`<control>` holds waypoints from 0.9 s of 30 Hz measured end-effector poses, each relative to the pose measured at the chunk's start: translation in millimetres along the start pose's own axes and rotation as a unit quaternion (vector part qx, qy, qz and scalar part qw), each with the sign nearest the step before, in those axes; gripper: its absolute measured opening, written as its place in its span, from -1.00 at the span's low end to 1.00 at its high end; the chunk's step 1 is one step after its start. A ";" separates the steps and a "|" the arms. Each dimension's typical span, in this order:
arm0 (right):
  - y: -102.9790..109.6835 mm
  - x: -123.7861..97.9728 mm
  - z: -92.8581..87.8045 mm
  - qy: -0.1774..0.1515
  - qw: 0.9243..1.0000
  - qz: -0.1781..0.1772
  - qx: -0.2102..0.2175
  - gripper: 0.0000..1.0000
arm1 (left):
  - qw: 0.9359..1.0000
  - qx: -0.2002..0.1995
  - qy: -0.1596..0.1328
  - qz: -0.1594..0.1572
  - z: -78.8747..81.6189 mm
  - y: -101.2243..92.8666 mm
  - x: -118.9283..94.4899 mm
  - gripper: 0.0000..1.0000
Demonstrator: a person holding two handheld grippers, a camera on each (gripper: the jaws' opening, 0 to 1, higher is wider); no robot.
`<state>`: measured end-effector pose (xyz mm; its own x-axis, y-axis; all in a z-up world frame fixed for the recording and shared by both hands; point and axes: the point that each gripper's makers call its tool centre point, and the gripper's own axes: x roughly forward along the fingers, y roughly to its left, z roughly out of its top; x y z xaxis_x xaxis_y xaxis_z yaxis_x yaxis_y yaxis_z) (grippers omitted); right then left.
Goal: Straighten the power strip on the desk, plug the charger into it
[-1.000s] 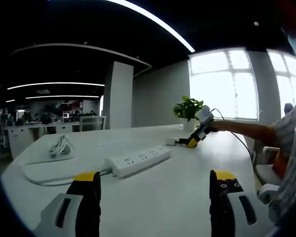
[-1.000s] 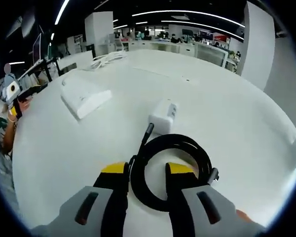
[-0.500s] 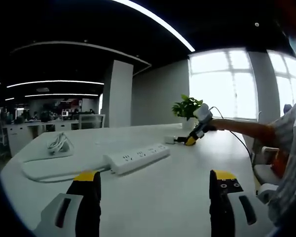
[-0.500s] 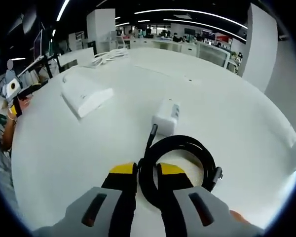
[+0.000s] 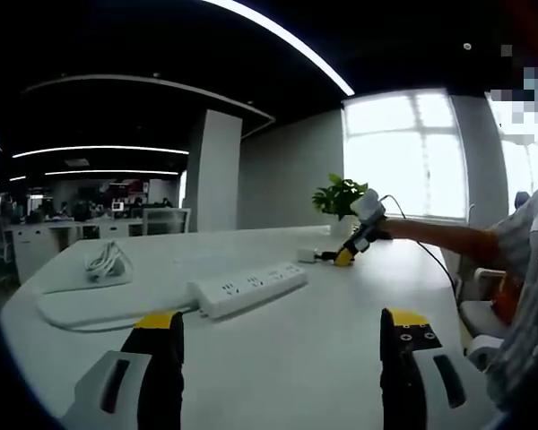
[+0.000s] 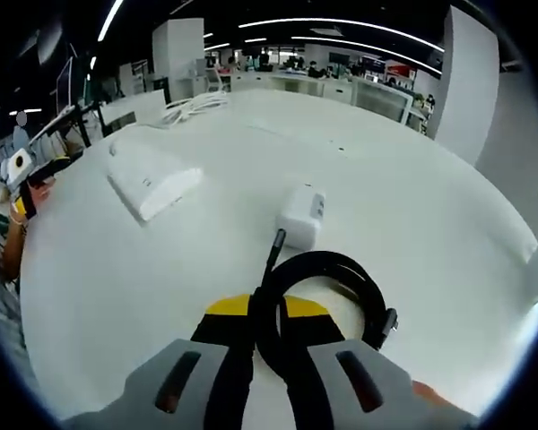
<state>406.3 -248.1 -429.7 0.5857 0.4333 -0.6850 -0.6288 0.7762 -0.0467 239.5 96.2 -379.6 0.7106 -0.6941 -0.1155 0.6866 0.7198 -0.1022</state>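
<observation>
Seemingly right gripper point(image 6: 267, 309) pinched on coiled cable point(image 6: 327, 305), contact hidden; left gripper point(image 5: 280, 333) apart.

Bare white desktop point(image 5: 341, 331) lies open ahead of the left gripper; long white power strip point(image 5: 248, 288) crosses mid-desk; coiled black cable point(image 6: 327, 291) and white charger block point(image 6: 302, 213) beyond it.

One power strip point(image 5: 247, 288), one charger point(image 6: 302, 215), one black cable coil point(image 6: 327, 296), one plant point(image 5: 342, 196), two tools point(image 5: 278, 345).

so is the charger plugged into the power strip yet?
No, the charger lies loose on the desk, apart from the power strip.
</observation>
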 end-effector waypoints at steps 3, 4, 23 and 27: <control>2.8 -2.5 4.7 -0.012 1.000 0.005 0.029 -0.82 | 1.000 0.000 0.000 0.000 0.1 0.2 -0.2 0.85; 2.8 -3.9 7.0 -0.017 0.999 0.004 0.034 -0.83 | 1.000 0.001 0.000 0.001 0.6 0.5 -0.4 0.85; 32.4 -24.0 41.7 -0.098 0.987 0.038 0.121 -0.86 | 1.000 0.000 -0.005 0.006 3.6 1.9 -4.6 0.85; 39.6 -29.3 50.1 -0.122 0.980 0.058 0.147 -0.86 | 1.000 0.001 -0.005 0.007 4.5 2.1 -4.3 0.85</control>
<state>389.8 -207.1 -375.1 0.6464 0.5946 -0.4782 -0.5448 0.7984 0.2564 238.6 100.7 -374.8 0.7214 -0.6843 -0.1060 0.6773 0.7292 -0.0978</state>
